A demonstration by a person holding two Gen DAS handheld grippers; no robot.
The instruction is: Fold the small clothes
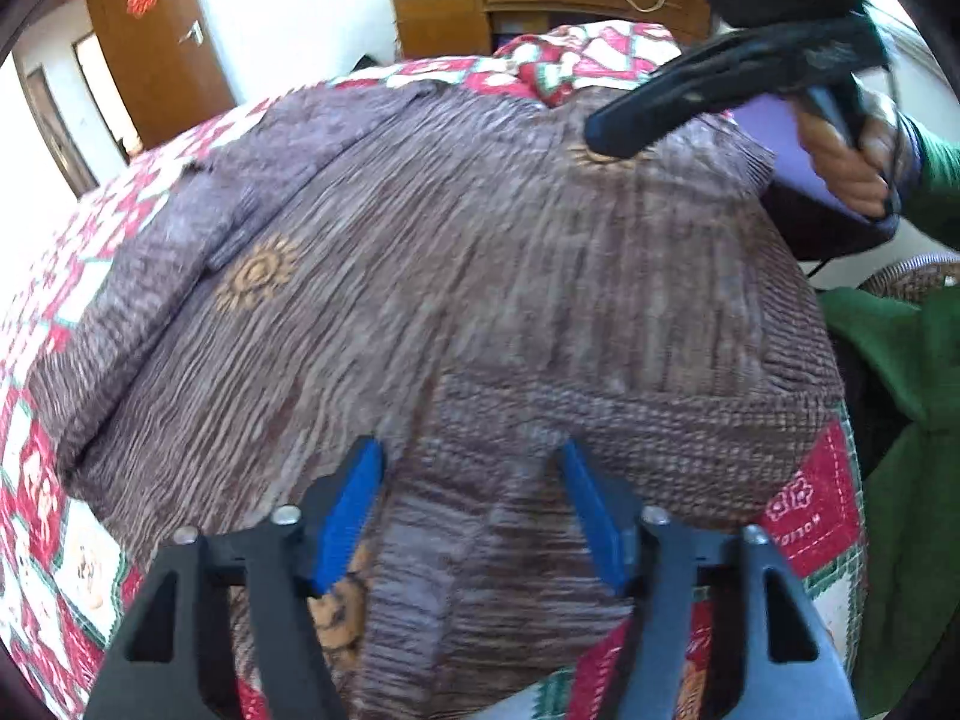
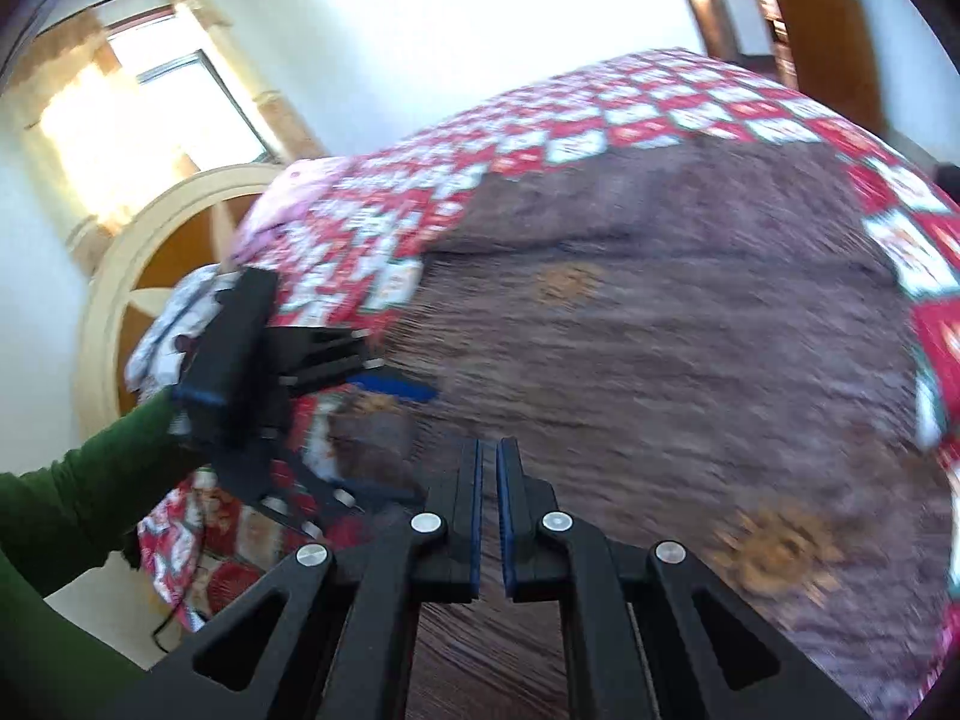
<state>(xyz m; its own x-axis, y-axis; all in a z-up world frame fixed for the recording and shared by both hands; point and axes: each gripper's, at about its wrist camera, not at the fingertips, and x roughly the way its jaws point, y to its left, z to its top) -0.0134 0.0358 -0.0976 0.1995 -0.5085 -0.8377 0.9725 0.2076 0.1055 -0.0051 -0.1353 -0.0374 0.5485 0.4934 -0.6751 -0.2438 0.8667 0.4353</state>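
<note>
A brown-purple crinkled top (image 1: 480, 276) with golden sun motifs lies spread flat on a bed quilt (image 1: 816, 498) of red, white and green patches. My left gripper (image 1: 468, 474) stands open low over the top's near hem, with cloth lying under the gap between its blue pads (image 1: 354, 498). In the right wrist view the left gripper (image 2: 414, 441) sits at the top's (image 2: 660, 360) left edge. My right gripper (image 2: 489, 480) is shut, and I see no cloth between its pads. From the left wrist view the right gripper (image 1: 600, 141) hovers just over the top's far right part.
A person's hand (image 1: 852, 162) in a green sleeve (image 2: 72, 498) holds each tool. A wooden desk (image 1: 540, 0) and a brown door (image 1: 156, 42) stand beyond the bed. A curved headboard (image 2: 120, 252), pillows (image 2: 174, 324) and a bright window (image 2: 150, 108) lie on the left.
</note>
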